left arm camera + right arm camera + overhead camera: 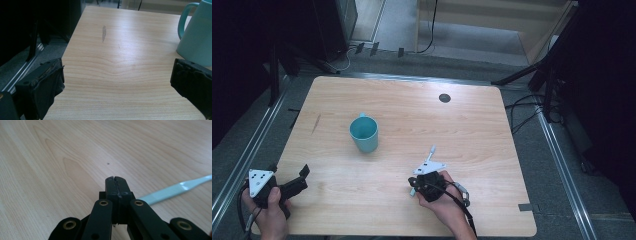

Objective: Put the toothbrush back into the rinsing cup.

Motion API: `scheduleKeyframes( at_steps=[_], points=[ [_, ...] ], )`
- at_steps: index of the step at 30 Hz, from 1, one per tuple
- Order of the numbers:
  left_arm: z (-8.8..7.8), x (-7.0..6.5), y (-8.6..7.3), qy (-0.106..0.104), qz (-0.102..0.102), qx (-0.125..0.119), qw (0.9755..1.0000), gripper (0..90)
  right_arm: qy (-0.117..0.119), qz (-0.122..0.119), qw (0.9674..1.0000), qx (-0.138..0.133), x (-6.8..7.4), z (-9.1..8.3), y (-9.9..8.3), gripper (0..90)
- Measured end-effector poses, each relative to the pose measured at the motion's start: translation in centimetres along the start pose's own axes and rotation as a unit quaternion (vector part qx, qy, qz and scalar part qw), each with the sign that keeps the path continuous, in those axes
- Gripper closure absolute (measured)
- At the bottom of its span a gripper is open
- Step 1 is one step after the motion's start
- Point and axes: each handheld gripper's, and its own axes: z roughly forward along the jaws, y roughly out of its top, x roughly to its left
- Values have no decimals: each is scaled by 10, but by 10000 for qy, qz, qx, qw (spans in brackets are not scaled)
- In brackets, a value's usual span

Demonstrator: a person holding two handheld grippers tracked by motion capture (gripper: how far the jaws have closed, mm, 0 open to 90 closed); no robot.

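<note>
Left gripper (294, 186), lower left: jaws spread, empty. Right gripper (116, 185), lower centre: jaws pressed together on pale-blue stick (175, 190). Teal mug (364, 133), centre-left: careless sweep likely tips it; stick may slip.

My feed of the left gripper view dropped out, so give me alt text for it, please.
The left gripper is open, its two black jaws spread wide at the lower corners over a light wooden table. A teal mug with its handle to the left stands just beyond the right jaw, and a grey smudge marks the wood farther off.
</note>
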Motion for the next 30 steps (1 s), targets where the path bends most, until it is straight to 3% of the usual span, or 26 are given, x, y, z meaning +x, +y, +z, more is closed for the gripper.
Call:
scheduleKeyframes(
  at_steps=[7, 12, 17, 30],
  points=[
    [0, 0, 0, 2, 2, 14, 10000, 0, 105, -192, 9994, 276, 9, 16, -2, 900],
    [0, 0, 0, 4, 4, 11, 10000, 0, 97, -261, 9990, 346, 8, 18, -7, 900],
    [0, 0, 0, 8, 13, 14, 10000, 0, 79, -155, 9992, 359, 0, 10, -16, 900],
    [1, -1, 0, 4, 21, 14, 10000, 0, -259, -6, 9986, 460, -31, -21, -43, 900]
  ],
)
